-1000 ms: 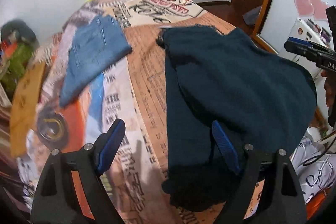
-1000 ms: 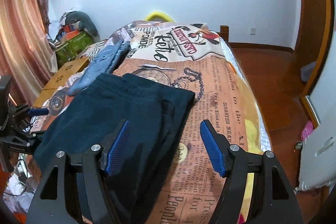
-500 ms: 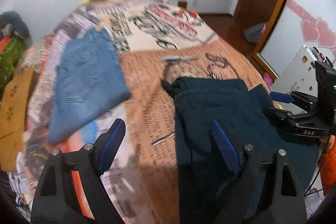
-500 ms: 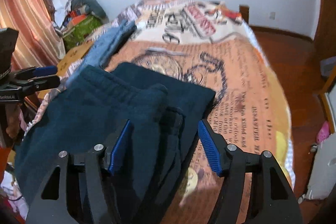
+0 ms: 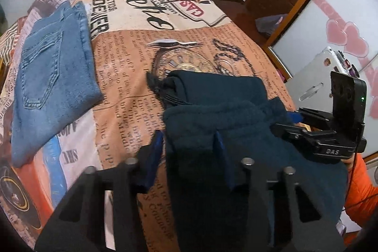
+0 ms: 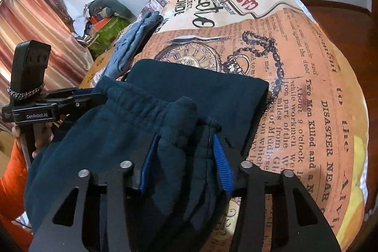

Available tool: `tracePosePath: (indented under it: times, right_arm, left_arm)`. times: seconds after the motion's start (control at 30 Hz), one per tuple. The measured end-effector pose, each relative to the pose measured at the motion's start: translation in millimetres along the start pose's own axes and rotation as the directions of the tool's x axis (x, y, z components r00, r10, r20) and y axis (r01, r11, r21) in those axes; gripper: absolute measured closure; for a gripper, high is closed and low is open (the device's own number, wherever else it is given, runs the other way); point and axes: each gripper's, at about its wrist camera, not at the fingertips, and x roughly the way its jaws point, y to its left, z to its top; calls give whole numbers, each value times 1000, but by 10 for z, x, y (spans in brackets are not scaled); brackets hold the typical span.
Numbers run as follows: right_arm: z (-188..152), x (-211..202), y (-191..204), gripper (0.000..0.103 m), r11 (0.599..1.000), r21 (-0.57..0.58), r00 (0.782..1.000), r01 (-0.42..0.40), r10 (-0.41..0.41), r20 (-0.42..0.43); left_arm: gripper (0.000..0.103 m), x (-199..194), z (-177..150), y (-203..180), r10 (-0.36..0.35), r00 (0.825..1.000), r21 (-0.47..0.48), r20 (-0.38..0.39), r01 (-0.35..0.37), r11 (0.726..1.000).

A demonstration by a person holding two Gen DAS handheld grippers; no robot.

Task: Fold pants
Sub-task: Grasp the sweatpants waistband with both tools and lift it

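I read both claws mid-closure on dark navy pants [image 5: 236, 148], spread on printed bedspread [image 5: 132, 77].

Left gripper [image 5: 189, 145]: jaws closing, waistband edge between blue pads; left pad at fabric edge, contact on that side not clear.

Right gripper [image 6: 184, 155]: jaws closing, bunched waistband fold between pads, fabric bulging out at 12 o'clock, pads touching cloth.

Pants: centre of bed, folded edge toward 12 o'clock in right wrist view.

Folded jeans [image 5: 52, 77]: at 10 o'clock of pants, apart, untouched.
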Motion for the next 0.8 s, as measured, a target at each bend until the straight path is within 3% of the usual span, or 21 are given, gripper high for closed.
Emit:
tracePosePath:
  times: [0.07,0.27,0.57,0.67,0.8]
  right_arm:
    - [23,-39,41,69,1000,-21,999,21,-21,26]
    - [78,-335,154,74,998,-37,986,41,-35,161]
    - [342,-817,341,74,991,-97,937,95,-56,346]
    - [446,-794,272,74,989,-90,930,118,-78,360]
    - [540,-534,51,74,991,-44,947,127,-108,302]
  left_arm:
    - [65,-23,21,-27,15,1000,-7,3,-15,1000]
    - [71,-162,89,-109,25,999,-25,33,-24,999]
    - [74,-687,454,-374,8,976,-20,218,-4,1000]
    - [74,-641,609,-445,40,971,6,234,-43,999]
    - [74,-269,766,-373,94,981,23,170,-99,995]
